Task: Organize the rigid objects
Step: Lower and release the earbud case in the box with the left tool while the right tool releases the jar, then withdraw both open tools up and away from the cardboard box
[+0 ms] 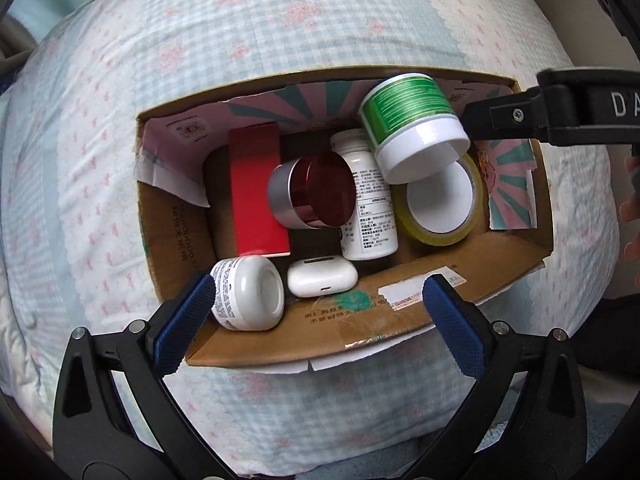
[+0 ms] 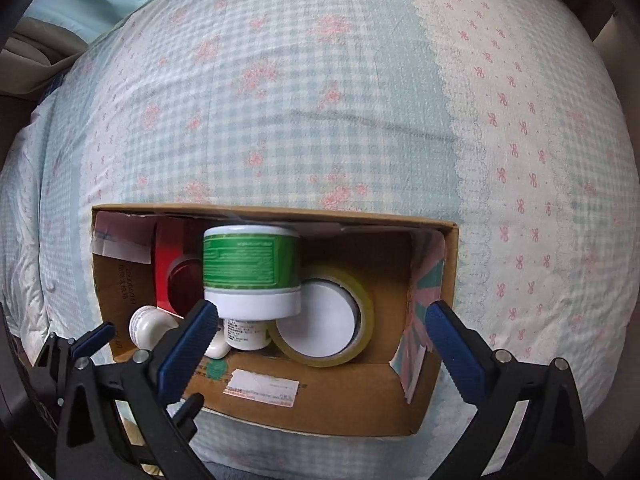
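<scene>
Both claws (image 1: 316,300) (image 2: 320,322) wide open, empty.

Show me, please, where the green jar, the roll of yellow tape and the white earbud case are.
green jar (image 2: 240,258): right wrist view, on its green label.
roll of yellow tape (image 1: 439,236): left wrist view, on the lower yellow rim.
white earbud case (image 1: 322,278): left wrist view, on the middle of its shell.

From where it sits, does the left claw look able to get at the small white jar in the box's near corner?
Probably yes. The left claw is open just above the small white jar, one finger beside it; only the cardboard box wall crowds that side.
</scene>
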Tool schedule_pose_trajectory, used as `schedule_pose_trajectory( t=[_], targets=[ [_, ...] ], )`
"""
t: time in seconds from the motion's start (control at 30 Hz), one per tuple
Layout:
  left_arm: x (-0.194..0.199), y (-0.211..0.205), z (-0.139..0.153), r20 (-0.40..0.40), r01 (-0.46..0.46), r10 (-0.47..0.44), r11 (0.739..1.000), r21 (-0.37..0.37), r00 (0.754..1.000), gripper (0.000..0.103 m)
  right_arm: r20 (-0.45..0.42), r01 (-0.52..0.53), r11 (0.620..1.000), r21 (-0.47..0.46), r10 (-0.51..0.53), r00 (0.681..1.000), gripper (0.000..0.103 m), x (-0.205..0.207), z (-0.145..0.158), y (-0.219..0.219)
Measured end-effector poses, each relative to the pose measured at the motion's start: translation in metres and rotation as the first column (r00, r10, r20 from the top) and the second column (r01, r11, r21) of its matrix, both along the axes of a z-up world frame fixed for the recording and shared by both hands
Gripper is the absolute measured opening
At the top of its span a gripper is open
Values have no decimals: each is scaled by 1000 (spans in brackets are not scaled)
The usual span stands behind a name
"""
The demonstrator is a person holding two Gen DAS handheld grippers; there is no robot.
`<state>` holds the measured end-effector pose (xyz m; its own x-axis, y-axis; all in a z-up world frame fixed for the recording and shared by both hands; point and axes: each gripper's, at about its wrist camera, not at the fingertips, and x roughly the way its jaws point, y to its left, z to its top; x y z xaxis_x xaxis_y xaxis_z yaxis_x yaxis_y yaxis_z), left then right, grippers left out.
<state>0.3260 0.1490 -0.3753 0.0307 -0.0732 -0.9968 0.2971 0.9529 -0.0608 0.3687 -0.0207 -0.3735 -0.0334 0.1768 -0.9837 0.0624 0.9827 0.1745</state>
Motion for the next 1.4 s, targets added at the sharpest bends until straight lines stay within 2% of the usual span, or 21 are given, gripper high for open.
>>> schedule_pose_trajectory(
  t=[0.13,0.37,0.53,0.63,0.7,0.8,0.9,1.07,1.17,1.3,1.4],
  targets=[
    [-5,4,16,32,-15,15,1000,-2,999,103,12,6,1000,19,-6,1000,103,-10,10,-4],
    [-24,3,53,116,-16,17,1000,-10,993,103,93,50,997,61,-56,994,103,-32,48,-7],
    [-40,0,98,209,-35,39,999,-25,977,103,168,38,997,60,-48,985,103,-59,86,-11],
    [-51,-3,139,283,-51,62,998,-48,957,103,242,30,999,40,-39,969,103,-79,121,-17],
    [-58,-5,171,337,-62,83,995,-72,938,103,301,26,999,21,-31,953,103,-93,152,-21],
    [-73,-10,225,431,-82,118,992,-100,894,103,402,36,999,-9,-29,915,103,-117,205,-32],
    [-89,-18,275,523,-79,135,989,-127,841,103,504,60,998,-35,-34,863,103,-141,257,-44],
    [-125,-33,342,623,-76,179,979,-189,762,103,629,113,993,-37,-65,774,103,-182,327,-69],
    [-149,-41,367,672,-102,211,975,-199,710,103,687,114,992,-58,-43,725,103,-205,356,-85],
    [-180,-52,384,697,-127,246,968,-219,674,103,733,120,989,-91,-15,680,103,-235,377,-105],
    [-199,-65,388,727,-127,234,971,-200,645,103,765,126,986,-113,5,644,103,-255,381,-114]
  ],
)
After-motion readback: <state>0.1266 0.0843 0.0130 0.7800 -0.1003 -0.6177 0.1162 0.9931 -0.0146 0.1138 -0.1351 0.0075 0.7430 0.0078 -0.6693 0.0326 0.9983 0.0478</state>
